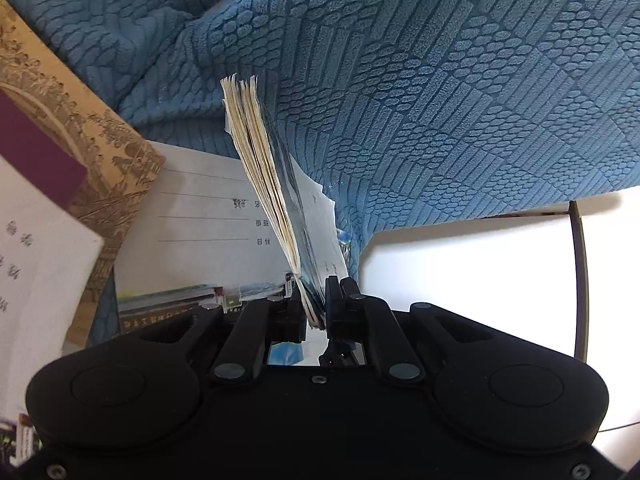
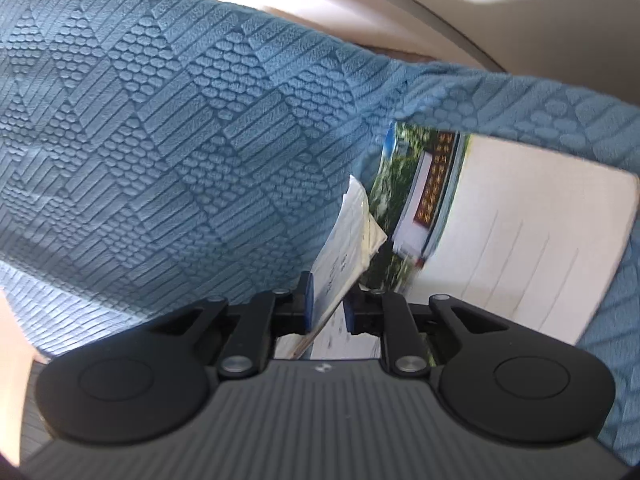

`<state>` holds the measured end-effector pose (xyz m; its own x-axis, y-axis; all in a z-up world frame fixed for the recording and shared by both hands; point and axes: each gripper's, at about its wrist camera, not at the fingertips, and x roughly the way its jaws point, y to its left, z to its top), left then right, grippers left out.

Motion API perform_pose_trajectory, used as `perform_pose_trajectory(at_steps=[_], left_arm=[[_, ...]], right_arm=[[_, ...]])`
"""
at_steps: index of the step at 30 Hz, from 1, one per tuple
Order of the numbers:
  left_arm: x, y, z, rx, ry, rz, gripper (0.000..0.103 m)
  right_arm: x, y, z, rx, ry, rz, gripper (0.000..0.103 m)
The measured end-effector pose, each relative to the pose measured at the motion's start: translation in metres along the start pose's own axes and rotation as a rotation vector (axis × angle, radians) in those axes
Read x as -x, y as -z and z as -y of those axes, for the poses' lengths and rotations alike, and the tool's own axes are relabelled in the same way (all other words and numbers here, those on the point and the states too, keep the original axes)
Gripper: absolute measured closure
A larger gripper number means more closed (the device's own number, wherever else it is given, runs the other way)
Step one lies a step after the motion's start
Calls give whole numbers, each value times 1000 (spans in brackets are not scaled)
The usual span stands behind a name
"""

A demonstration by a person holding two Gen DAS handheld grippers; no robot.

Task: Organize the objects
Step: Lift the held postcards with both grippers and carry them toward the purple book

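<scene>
My left gripper (image 1: 316, 300) is shut on the lower edge of a worn booklet (image 1: 260, 168), which stands on edge with its yellowed pages fanning upward. Behind it a white lined exercise book (image 1: 208, 220) lies flat on a blue textured cloth (image 1: 440, 100). In the right wrist view, my right gripper (image 2: 328, 304) has its blue pads closed on a thin white booklet (image 2: 344, 240) that slants up between them. To its right the lined exercise book (image 2: 500, 240), with a photo strip along one edge, lies on the blue cloth (image 2: 160, 140).
A tan book with an ornate print and a maroon patch (image 1: 100, 140) lies at the left, partly under a white book with printed characters (image 1: 40, 260). The cloth's edge hangs over a pale surface (image 1: 460, 260) crossed by a dark rail (image 1: 580, 280).
</scene>
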<state>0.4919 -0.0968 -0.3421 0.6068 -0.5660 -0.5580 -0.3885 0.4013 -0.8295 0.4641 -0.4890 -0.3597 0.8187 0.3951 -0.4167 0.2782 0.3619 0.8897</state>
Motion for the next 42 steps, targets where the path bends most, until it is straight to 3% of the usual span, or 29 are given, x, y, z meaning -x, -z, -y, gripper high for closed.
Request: perform_pose_trajectory(at_steps=[17,37,42], left_arm=[[77,27,7,-40,7,-37,95],[190,50,50,-88,63,-53,94],[215,52,69,-139,64,-58,94]], right_arm=[[54,52,-39,85,17,6,85],[135,106,-145,237,50,68,85],[153,117,-161,201,41,83,85]])
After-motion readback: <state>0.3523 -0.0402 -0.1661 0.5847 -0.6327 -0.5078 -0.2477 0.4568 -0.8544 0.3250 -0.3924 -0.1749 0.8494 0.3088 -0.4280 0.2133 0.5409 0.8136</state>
